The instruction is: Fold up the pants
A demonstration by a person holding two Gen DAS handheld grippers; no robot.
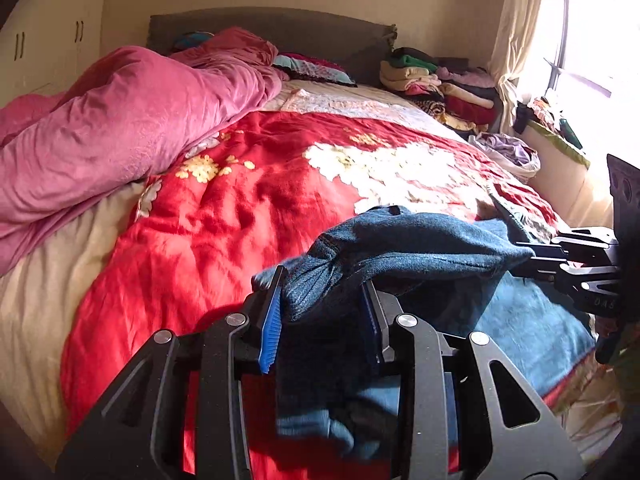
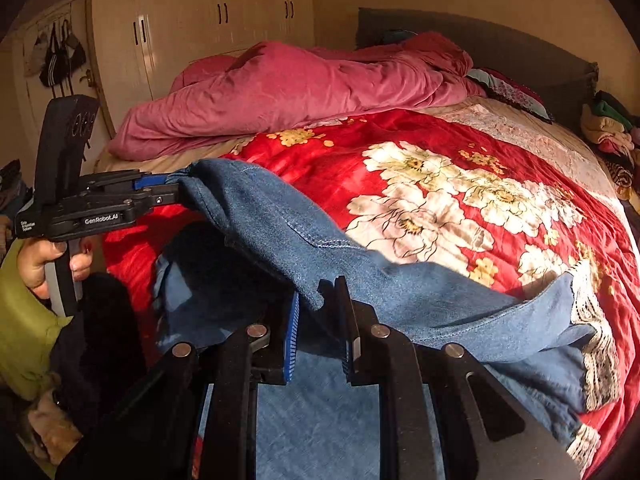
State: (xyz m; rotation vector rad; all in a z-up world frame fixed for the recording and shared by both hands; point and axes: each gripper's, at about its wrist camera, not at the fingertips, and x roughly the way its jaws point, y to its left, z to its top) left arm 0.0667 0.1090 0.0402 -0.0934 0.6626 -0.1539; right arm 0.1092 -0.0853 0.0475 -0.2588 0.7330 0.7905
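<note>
We saw one pair of blue denim pants (image 2: 304, 240), lifted partly off a bed (image 1: 48, 292) and stretched between two tools. The left tool (image 1: 320, 308) was clamped on a bunched fold of the denim, its fingers narrowly apart with cloth packed between the blue pads. The right tool (image 2: 320, 320) was likewise closed on the fabric, its fingers drawn in close on a thin edge of cloth. The rest of the pants lay on the near end of the bed, over one red blanket (image 2: 400, 132) printed with large white flowers.

The waist and the exact number of layers in each grip were hard to make out, because the tools' black frames covered the lower fabric in both views.

One crumpled pink duvet (image 1: 120, 120) lay along the far side of the bed, against one dark headboard (image 1: 280, 32).

Only the right wrist view showed a lace-trimmed pant hem (image 2: 592, 320), a person's hand (image 2: 36, 264) holding the left tool's handle, a yellow-green sleeve (image 2: 24, 328), the wardrobe (image 2: 192, 20), and bags hanging by a door (image 2: 60, 56). Only the left wrist view showed a bright window (image 1: 592, 32), one pale curtain (image 1: 516, 28), and a pile of folded clothes (image 1: 432, 84), too jumbled for us to count.
</note>
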